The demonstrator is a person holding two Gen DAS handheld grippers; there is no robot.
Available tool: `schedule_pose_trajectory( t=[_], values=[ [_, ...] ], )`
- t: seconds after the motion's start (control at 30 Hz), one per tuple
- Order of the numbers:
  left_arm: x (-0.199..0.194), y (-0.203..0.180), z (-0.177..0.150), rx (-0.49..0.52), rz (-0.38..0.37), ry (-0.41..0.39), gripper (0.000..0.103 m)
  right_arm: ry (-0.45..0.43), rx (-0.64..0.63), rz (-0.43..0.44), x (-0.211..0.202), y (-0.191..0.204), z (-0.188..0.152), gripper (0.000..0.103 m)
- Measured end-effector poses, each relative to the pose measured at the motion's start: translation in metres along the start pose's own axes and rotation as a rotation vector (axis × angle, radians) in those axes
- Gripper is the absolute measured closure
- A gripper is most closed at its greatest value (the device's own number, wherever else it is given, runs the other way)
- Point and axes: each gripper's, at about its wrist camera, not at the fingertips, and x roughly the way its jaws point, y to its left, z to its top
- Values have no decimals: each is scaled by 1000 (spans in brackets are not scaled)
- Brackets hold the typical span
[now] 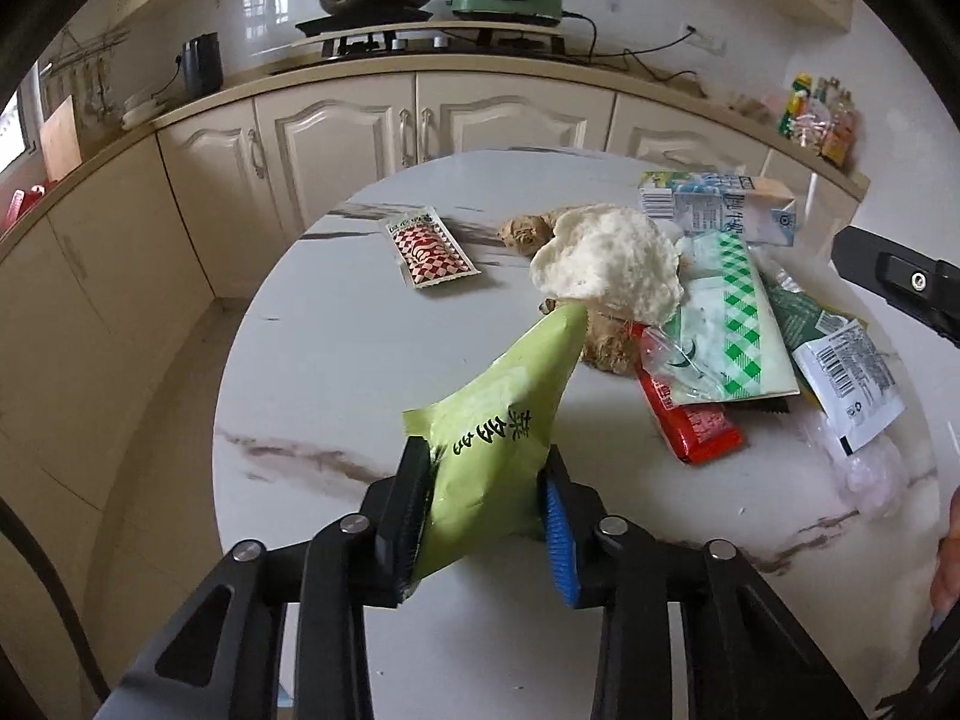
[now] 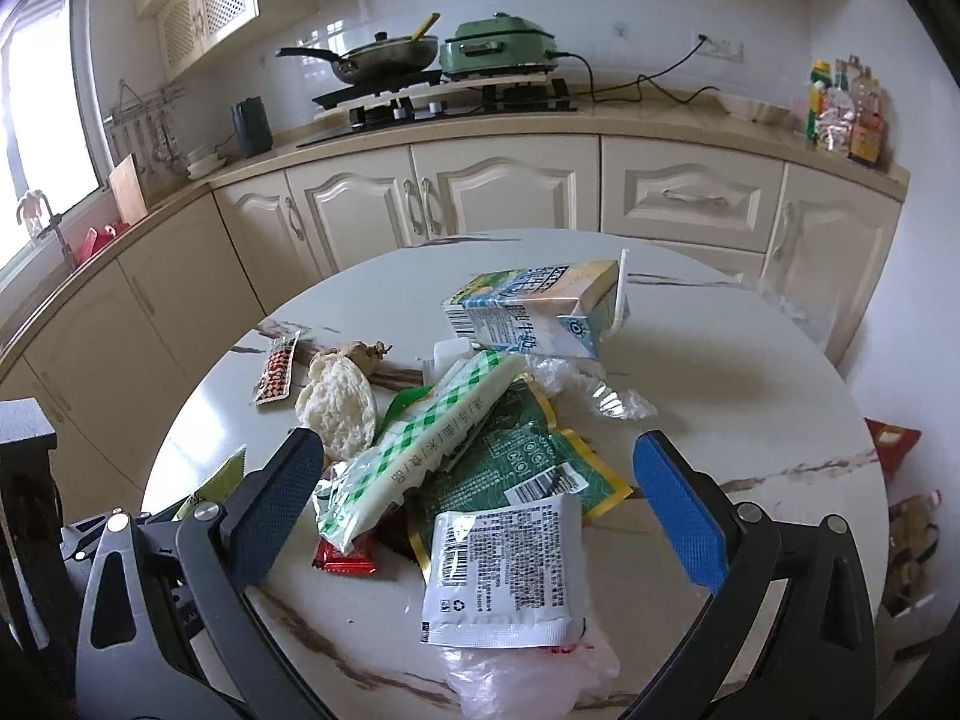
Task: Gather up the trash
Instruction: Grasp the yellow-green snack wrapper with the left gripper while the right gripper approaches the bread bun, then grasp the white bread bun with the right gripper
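Left gripper point(image 1: 486, 486) clamped the light-green snack packet point(image 1: 501, 414), lifted above the marble table point(image 1: 336, 360); right gripper point(image 2: 480, 498) gaped empty over the wrapper pile point(image 2: 480, 468); kept grip firm, avoided snagging the bread point(image 1: 609, 267).

Light-green packet point(image 1: 498, 438) clamped upright, wrappers point(image 2: 480, 456) heaped on table

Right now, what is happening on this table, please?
A person is clearing trash from the round marble table with two hand-held claws. The left claw is shut on a light green packet. The right claw hangs open over the pile of wrappers and the milk carton.
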Motion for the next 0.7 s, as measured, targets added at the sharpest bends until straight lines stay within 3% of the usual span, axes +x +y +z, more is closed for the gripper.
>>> schedule_pose_trajectory(
  t=[0.2,0.57,0.6,0.63,0.7],
  values=[
    [-10,23,-3,-44,-99,-36,87,16,-54,19,11,21,2,0],
    [-42,66,-7,-101,-95,-95,87,147,-198,63,85,95,21,3],
    [-44,71,-7,-108,-93,-94,87,160,-200,64,92,97,21,7],
    [-45,74,-8,-114,-91,-96,87,180,-205,63,100,100,21,21],
    [-49,81,-11,-124,-94,-105,87,213,-208,47,110,101,19,40]
  ],
)
